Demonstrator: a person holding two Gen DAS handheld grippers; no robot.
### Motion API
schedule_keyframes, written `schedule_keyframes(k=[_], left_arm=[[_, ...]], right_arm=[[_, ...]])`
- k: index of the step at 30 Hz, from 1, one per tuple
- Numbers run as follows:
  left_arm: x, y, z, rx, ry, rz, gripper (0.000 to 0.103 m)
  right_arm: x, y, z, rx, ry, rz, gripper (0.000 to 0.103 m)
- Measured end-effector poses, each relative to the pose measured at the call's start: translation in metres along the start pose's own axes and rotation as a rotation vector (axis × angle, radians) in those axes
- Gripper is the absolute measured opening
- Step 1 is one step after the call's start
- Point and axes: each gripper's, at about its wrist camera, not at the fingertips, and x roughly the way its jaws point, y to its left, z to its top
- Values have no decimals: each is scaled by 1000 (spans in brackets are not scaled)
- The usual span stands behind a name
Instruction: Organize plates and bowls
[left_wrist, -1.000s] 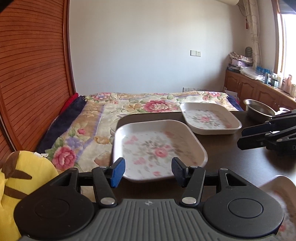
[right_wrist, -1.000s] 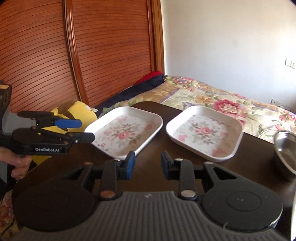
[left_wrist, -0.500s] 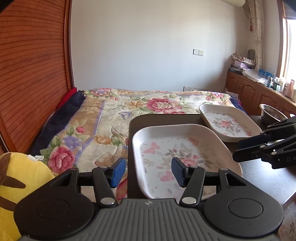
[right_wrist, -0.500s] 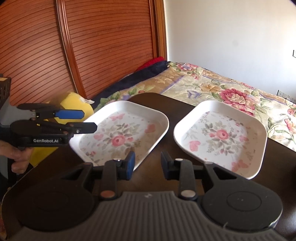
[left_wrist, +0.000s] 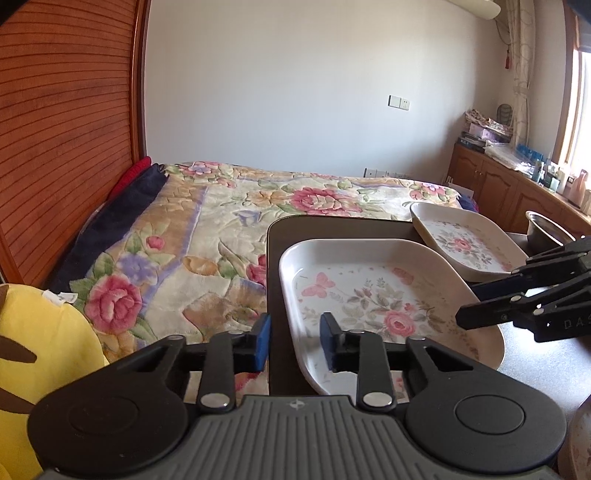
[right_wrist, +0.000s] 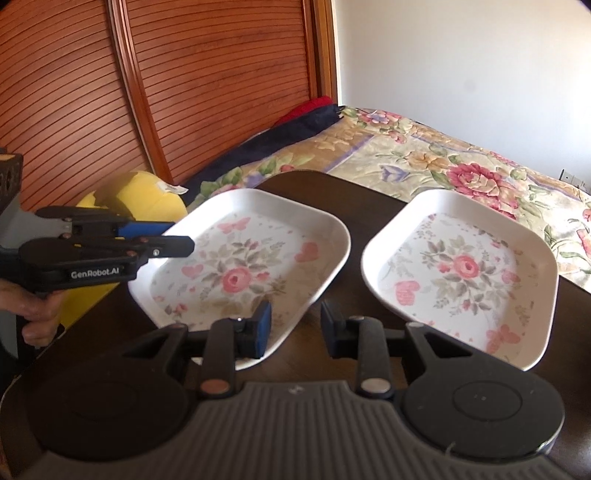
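The left gripper (left_wrist: 294, 341) is held level, its blue-padded fingers (left_wrist: 261, 341) parted with a clear gap and nothing between them. From the other side it juts in at nine o'clock, a bare hand (right_wrist: 35, 312) wrapped round its grip. The right gripper (right_wrist: 295, 328) also stands apart-fingered and empty, pointing toward twelve o'clock; seen from the left camera, its black fingers reach in from three o'clock.
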Motion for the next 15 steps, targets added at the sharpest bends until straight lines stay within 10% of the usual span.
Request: schedule_keyframes(k=[15], left_arm=[[0,-2,0,1,8,8,10]], right_arm=[[3,2,-1,-10,18,-6,21]])
